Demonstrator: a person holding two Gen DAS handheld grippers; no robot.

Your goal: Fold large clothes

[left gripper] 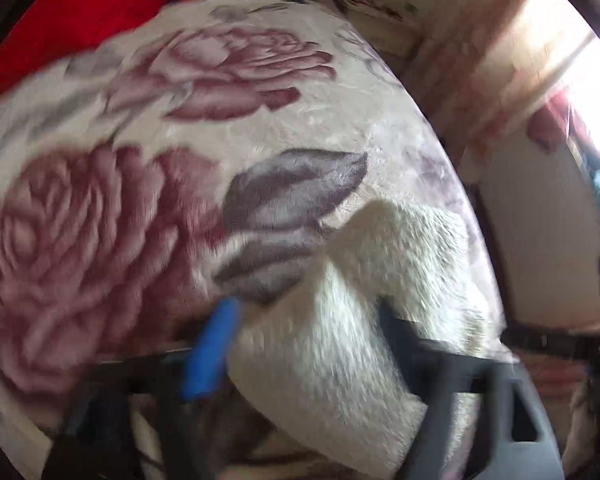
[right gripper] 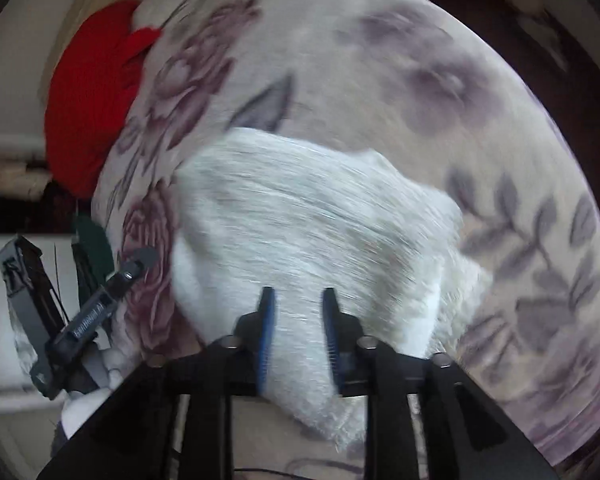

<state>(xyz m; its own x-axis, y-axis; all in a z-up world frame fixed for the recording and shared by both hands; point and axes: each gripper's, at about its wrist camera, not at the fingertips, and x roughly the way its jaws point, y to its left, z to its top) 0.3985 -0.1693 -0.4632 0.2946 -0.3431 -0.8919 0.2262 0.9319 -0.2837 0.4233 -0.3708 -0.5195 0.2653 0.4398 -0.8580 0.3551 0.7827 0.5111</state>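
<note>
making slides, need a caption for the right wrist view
Right gripper clamps a white fuzzy garment over a rose-print blanket.

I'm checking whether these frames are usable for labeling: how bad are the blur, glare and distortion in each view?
Left wrist view: motion blur smears the left gripper and white garment; the window at upper right is blown out. Right wrist view: streaked blur across the garment, no glare, right gripper fairly sharp. Both show strong fisheye curvature and dark corners.
</note>
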